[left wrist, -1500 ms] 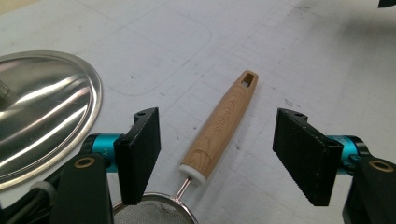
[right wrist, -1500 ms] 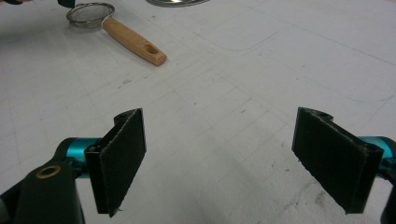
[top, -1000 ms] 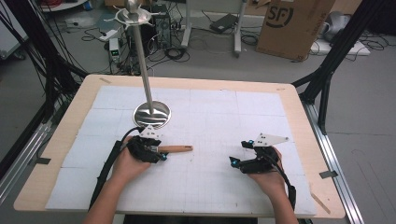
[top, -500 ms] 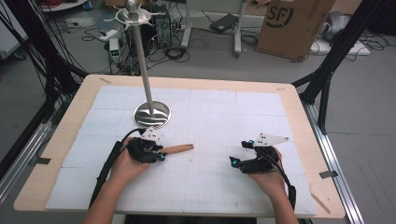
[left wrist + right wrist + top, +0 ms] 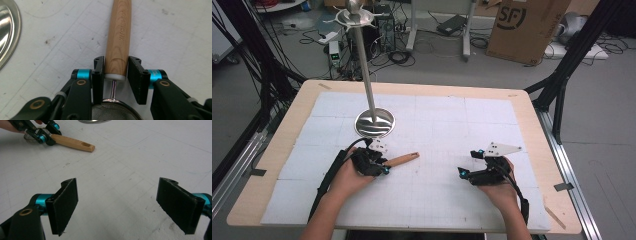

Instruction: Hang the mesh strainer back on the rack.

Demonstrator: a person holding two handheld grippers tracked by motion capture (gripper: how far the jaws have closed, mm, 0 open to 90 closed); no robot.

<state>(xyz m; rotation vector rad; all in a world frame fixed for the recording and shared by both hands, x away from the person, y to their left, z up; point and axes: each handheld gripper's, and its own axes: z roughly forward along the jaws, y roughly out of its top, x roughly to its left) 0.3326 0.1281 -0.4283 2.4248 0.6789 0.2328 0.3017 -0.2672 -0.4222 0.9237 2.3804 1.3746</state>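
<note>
A small utensil with a light wooden handle (image 5: 118, 37) lies on the white mat; a thin metal stem joins it to a round mesh head (image 5: 112, 111). My left gripper (image 5: 383, 167) is shut on the handle's near end. Its jaws have just been closing, and both pads (image 5: 98, 72) press the wood. From above, the handle (image 5: 403, 159) points right from the left hand. My right gripper (image 5: 117, 205) stands open over bare mat with nothing between its jaws, right gripper (image 5: 463, 173) low and right of centre. The handle (image 5: 72, 143) lies far off at upper left.
A metal stand with a round shiny base (image 5: 374, 122) and a tall pole (image 5: 364, 60) rises just behind the left hand; the base's rim (image 5: 8, 32) lies close on the left. The table's wooden border (image 5: 532, 120) frames the mat.
</note>
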